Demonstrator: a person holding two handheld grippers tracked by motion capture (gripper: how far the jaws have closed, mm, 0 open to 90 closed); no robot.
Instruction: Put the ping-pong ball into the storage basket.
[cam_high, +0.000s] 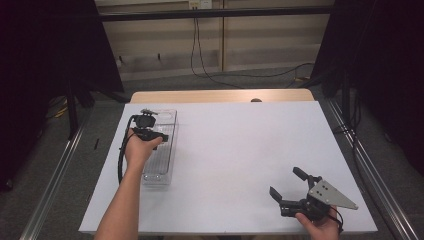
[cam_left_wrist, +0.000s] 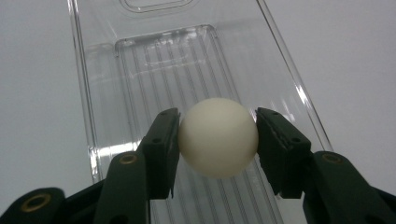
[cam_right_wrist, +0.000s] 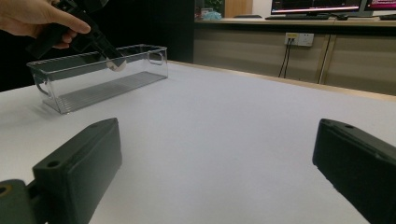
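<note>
A white ball (cam_left_wrist: 218, 137) sits between the black pads of my left gripper (cam_left_wrist: 218, 142), which is shut on it. Below it lies a long clear plastic bin (cam_left_wrist: 163, 60) with a ribbed floor. From above, the left gripper (cam_high: 158, 135) points down over the bin (cam_high: 159, 172) at the table's left side. In the right gripper view the ball (cam_right_wrist: 116, 65) hangs inside the bin (cam_right_wrist: 93, 84), just above its floor. My right gripper (cam_high: 287, 183) rests near the front right edge, open, with nothing between its jaws (cam_right_wrist: 219, 163).
The white table (cam_high: 235, 150) spreads wide between bin and right gripper. A wooden strip (cam_high: 220, 96) runs along its far edge. Dark curtains flank both sides, and cables (cam_high: 215, 75) lie on the floor beyond.
</note>
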